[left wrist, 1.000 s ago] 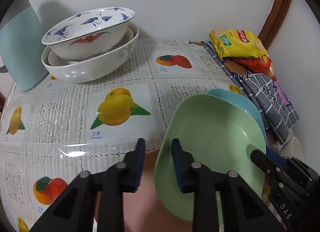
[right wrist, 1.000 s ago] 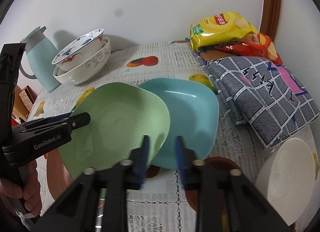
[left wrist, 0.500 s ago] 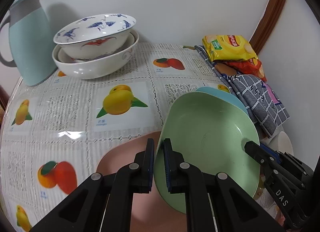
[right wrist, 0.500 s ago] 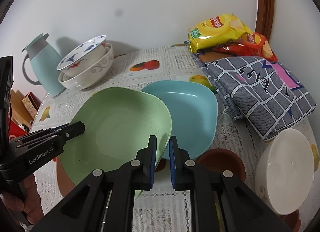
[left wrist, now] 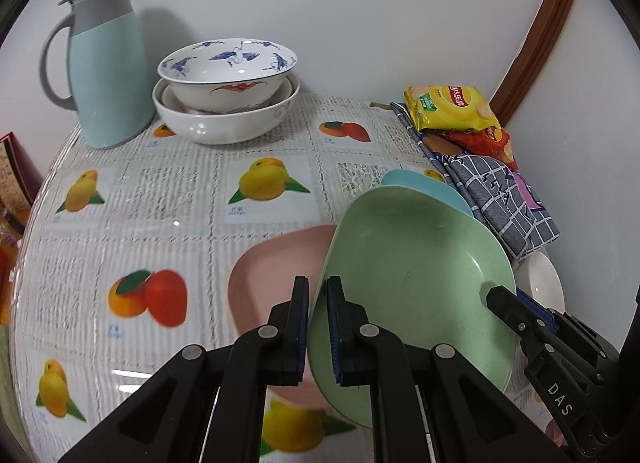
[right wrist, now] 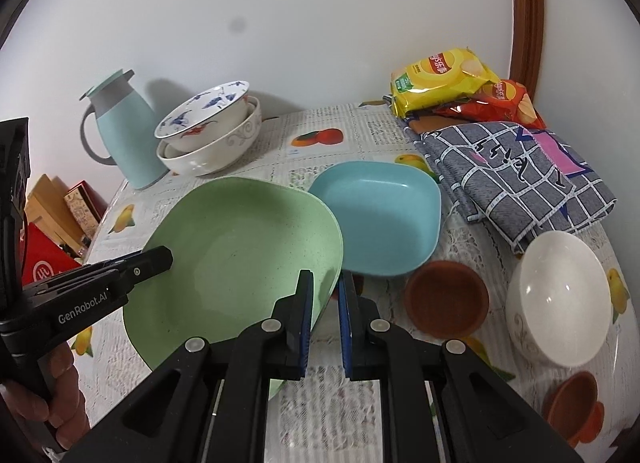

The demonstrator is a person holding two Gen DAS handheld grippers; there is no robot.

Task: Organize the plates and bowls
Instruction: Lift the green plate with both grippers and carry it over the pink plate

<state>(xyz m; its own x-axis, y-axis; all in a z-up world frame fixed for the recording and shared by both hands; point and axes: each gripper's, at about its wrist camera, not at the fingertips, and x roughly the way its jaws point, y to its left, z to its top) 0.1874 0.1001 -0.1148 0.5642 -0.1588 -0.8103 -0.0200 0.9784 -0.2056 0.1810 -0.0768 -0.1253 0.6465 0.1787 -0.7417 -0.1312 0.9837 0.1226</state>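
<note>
Both grippers hold a pale green square plate (left wrist: 416, 283) (right wrist: 236, 247), tilted above the table. My left gripper (left wrist: 318, 283) is shut on its near-left rim, and in the right wrist view it (right wrist: 160, 257) shows at the plate's left edge. My right gripper (right wrist: 324, 279) is shut on the opposite rim; the left wrist view shows it (left wrist: 500, 299) on the plate's right side. A pink plate (left wrist: 276, 263) lies on the table under the green one. A blue plate (right wrist: 380, 215) (left wrist: 424, 187) sits just behind it.
Two nested patterned bowls (left wrist: 228, 95) and a light blue jug (left wrist: 104, 75) stand at the back left. Crisp bags (right wrist: 440, 79) and a checked cloth (right wrist: 516, 167) fill the back right. A small brown bowl (right wrist: 446, 297) and a white bowl (right wrist: 560, 303) sit at the right.
Both grippers closed onto the green plate's rims, then rose and drew back with it. The pink plate underneath came into view.
</note>
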